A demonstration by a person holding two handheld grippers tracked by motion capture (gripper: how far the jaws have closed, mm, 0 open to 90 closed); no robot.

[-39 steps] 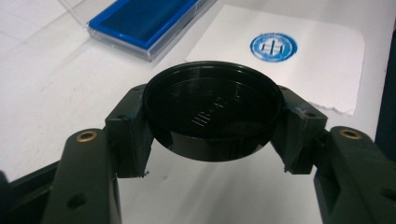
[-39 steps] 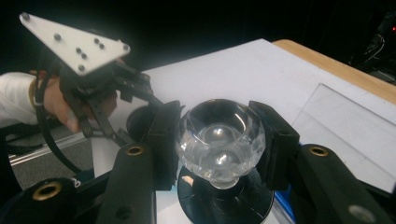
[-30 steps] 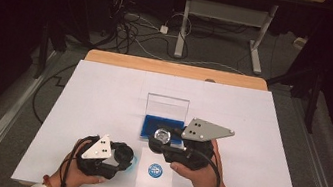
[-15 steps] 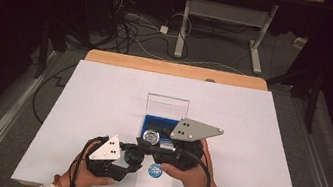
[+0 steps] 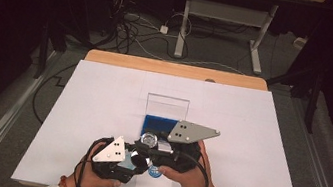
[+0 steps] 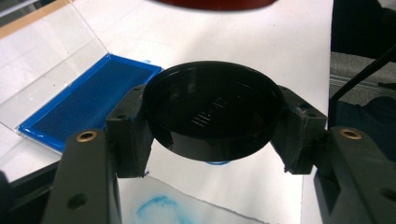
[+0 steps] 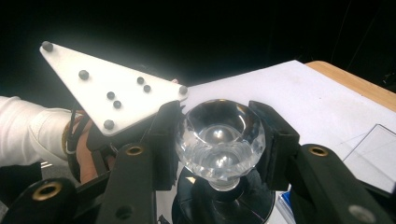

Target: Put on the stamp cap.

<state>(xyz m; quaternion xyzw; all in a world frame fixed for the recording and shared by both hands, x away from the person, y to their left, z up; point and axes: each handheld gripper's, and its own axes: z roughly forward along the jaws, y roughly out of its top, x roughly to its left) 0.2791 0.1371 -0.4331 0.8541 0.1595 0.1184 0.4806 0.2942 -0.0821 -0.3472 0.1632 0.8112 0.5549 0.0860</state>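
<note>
Black plastic makes up the one round disc clamped between the jaws of the left gripper; it sits edge to edge between the two pads, near the front edge of the table. Raised lettering runs across the disc's face in the left gripper view, too faint to read. Below it lies one slip of white paper with a blue round mark whose print cannot be made out.

Just right of the disc, the right gripper is closed on one clear faceted glass knob, its pads pressing the knob's two sides. In the right gripper view the knob stands directly above the black disc, its stem reaching down to it; whether they touch cannot be told.

Behind both grippers sits one open case with a blue lining and a clear lid standing upright. Two grey three-cornered plates show, one on each gripper. Two hands in white sleeves hold the tools.
</note>
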